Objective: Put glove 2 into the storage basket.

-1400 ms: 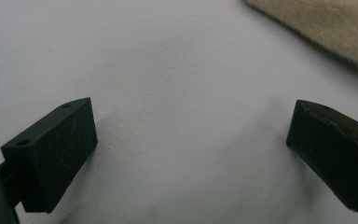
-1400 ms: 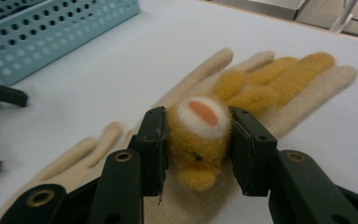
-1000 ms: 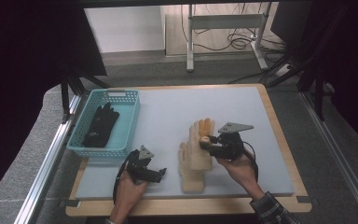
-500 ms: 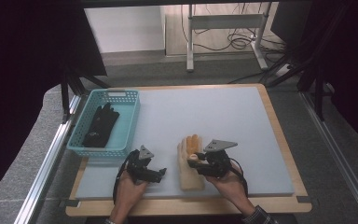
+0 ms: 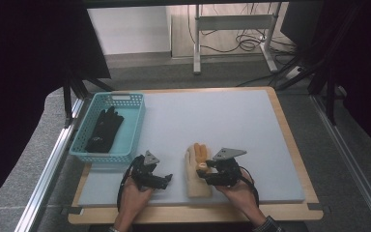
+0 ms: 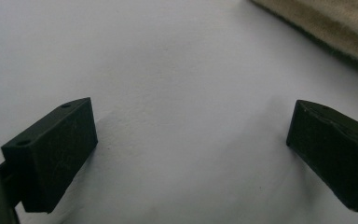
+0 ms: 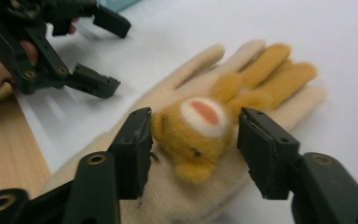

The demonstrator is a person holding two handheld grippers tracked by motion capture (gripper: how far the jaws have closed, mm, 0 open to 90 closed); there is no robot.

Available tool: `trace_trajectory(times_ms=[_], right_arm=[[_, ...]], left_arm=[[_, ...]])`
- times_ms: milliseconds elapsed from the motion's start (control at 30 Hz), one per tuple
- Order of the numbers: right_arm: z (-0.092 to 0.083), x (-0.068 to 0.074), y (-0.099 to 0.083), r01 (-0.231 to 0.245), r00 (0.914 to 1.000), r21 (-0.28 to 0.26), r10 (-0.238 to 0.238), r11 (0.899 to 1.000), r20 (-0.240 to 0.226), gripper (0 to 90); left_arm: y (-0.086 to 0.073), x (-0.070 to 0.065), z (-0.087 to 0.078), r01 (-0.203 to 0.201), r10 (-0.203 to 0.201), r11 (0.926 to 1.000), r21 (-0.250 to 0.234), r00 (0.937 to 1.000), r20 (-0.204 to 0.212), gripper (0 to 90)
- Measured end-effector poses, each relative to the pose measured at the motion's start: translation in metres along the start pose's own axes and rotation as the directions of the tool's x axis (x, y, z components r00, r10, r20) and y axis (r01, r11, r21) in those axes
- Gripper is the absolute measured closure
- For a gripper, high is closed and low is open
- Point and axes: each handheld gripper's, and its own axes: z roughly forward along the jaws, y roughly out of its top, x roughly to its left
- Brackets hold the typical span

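We see the cream glove (image 7: 242, 116) lying flat under our right tongs (image 7: 193, 140), whose jaws have just opened around its orange bear patch (image 7: 200, 135), while our left tongs (image 6: 191, 144) gape wide beside it.

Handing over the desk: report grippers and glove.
Left gripper open on the mat. Right gripper just opening around cream bear glove, flat on mat. Nothing in the way.

The glove (image 7: 242, 140) looks like cream knitted wool, soft and fuzzy, with a felted, fluffy orange animal figure (image 7: 205, 126) on its back. The mat (image 5: 232, 121) under it is a pale, matt, smooth sheet with a fine grain, lying on a light wooden board (image 5: 290, 140) with a plain finish. The basket (image 5: 133, 125) is turquoise plastic lattice; the black glove (image 5: 104, 129) in it looks like dull cloth. The right gripper (image 7: 193, 140) and the left gripper (image 6: 191, 154) have matt black, hard plastic-looking jaws with faint scuffs.
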Motion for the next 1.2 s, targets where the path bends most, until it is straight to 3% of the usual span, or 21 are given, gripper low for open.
trace_trajectory(times_ms=[167, 300, 467, 633, 767, 933, 1200], right_arm=[[-0.017, -0.016, 0.005, -0.004, 0.9998, -0.037, 0.005, 0.999, 0.017, 41.4], [-0.025, -0.033, -0.001, -0.012, 0.9986, -0.021, 0.013, 1.0, 0.051, 42.5], [-0.022, -0.041, -0.02, 0.005, 0.9984, 0.02, -0.006, 1.0, 0.055, 57.0], [-0.021, -0.04, -0.033, 0.012, 0.9998, 0.038, -0.013, 0.999, 0.016, 76.4], [-0.024, -0.035, -0.039, 0.028, 0.9995, 0.035, -0.027, 0.999, -0.016, 86.4], [-0.024, -0.026, -0.045, 0.063, 0.9969, 0.044, -0.061, 0.997, -0.049, 88.4], [-0.015, -0.016, -0.047, 0.091, 0.9935, 0.062, -0.087, 0.994, -0.075, 88.4]], left_arm=[[0.0, 0.0, 0.0, 0.002, -0.002, 1.0, -0.001, 1.0, 0.0, 1.8], [0.0, 0.0, 0.0, 0.001, -0.001, 1.0, 0.001, 1.0, 0.001, 1.8], [0.0, 0.0, -0.001, 0.008, -0.008, 1.0, 0.0, 1.0, 0.001, 2.1], [-0.001, 0.001, -0.004, 0.015, -0.015, 0.9999, -0.004, 0.9999, -0.002, 4.0], [-0.006, 0.001, -0.008, 0.009, -0.009, 0.9999, 0.007, 0.9997, -0.021, 3.7], [-0.012, 0.005, -0.014, 0.022, -0.022, 0.9998, 0.003, 0.9988, -0.044, 3.3], [-0.015, 0.009, -0.015, 0.034, -0.034, 0.9994, 0.003, 0.9987, -0.039, 0.9]])
